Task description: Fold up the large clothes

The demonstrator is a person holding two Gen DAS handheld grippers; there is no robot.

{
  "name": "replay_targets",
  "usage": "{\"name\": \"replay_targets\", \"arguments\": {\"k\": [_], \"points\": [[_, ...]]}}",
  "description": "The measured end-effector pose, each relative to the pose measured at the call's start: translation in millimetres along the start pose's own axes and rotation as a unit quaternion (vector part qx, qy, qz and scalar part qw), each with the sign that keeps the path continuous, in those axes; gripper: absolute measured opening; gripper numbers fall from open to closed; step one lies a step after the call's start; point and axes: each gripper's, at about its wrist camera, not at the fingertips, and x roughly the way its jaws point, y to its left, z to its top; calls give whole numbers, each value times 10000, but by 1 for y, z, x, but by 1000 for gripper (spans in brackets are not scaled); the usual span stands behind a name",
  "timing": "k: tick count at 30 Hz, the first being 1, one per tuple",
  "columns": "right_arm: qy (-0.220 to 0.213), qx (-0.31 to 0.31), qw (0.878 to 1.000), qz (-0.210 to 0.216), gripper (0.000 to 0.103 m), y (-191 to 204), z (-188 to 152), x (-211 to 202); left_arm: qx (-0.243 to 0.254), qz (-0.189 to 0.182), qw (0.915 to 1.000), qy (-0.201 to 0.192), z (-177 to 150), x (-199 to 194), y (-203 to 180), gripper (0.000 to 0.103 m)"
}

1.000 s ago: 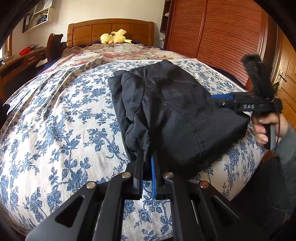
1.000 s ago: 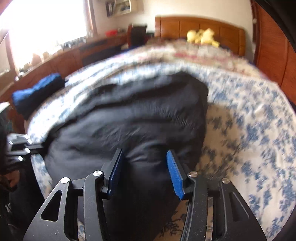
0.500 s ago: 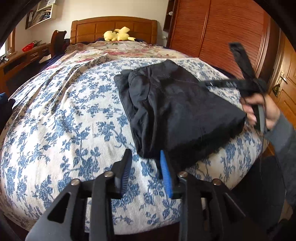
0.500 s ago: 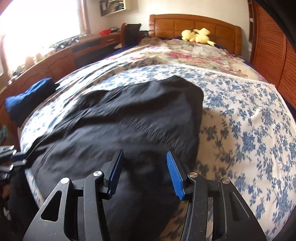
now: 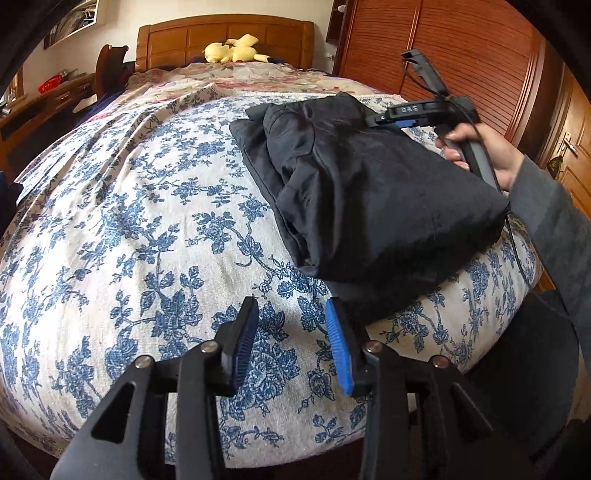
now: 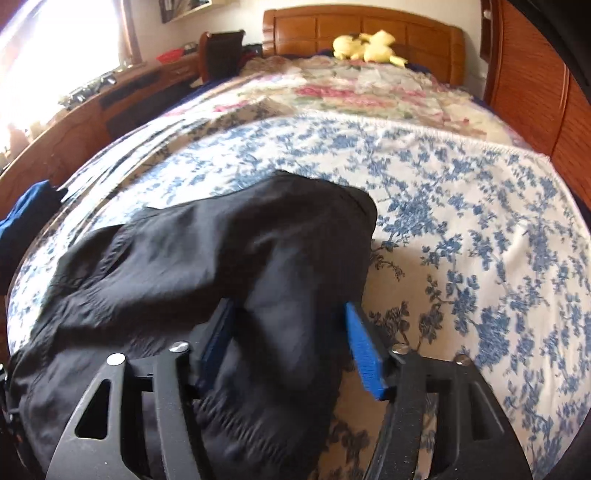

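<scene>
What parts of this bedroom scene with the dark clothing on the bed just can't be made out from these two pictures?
- Black garment: what kind it is; folded on itself in both views.
- Its near edge: right wrist view, blurred and behind the right gripper, whose jaws are opening.
- Items on the desk: right wrist view, washed out by window glare.
- Left gripper, jaws opening: absent from the right wrist view.

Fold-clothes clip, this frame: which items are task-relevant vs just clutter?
Part of the job:
- black garment, folded on the floral bedspread
- left gripper, jaws opening, nothing between them
- right gripper, jaws opening over the garment

Just lying about:
- yellow plush toy
- wooden headboard
- blue cloth
- wardrobe doors
</scene>
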Motion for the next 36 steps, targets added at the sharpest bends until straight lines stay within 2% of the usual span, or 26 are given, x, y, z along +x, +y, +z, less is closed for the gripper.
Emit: {"name": "replay_targets", "arguments": {"k": [2,5,10,13,14,16,21,23,29,36], "points": [[1,103,9999,30,78,-8,2,10,27,-15,10000,23,1,2,-1,36],[96,348,9989,310,85,-20,3,25,37,-23,10000,34,3,4,-2,36],[438,979,9882,1096,86,-40,5,49,-41,-49,10000,47,5,8,0,36],[568,1005,9852,1269,85,-40,2,57,-16,-31,10000,53,6,9,-1,36],[577,972,9853,1283,82,-38,1,57,-9,-19,10000,51,7,10,-1,36],[546,905,9869,1223,76,-35,0,54,-24,-12,10000,34,8,10,-1,36],[254,875,9897,1103,43,-39,-5,39,-35,-18,10000,-23,10,8,-1,36],[135,879,9911,988,38,-39,-5,31,-72,-50,9999,-51,11,6,0,36],[-134,807,9941,706,34,-39,-13,-3,-115,-61,9997,-183,14,-1,1,36],[-114,875,9956,308,34,-64,-47,-44,-80,-273,9989,-363,23,-8,-3,36]]}}
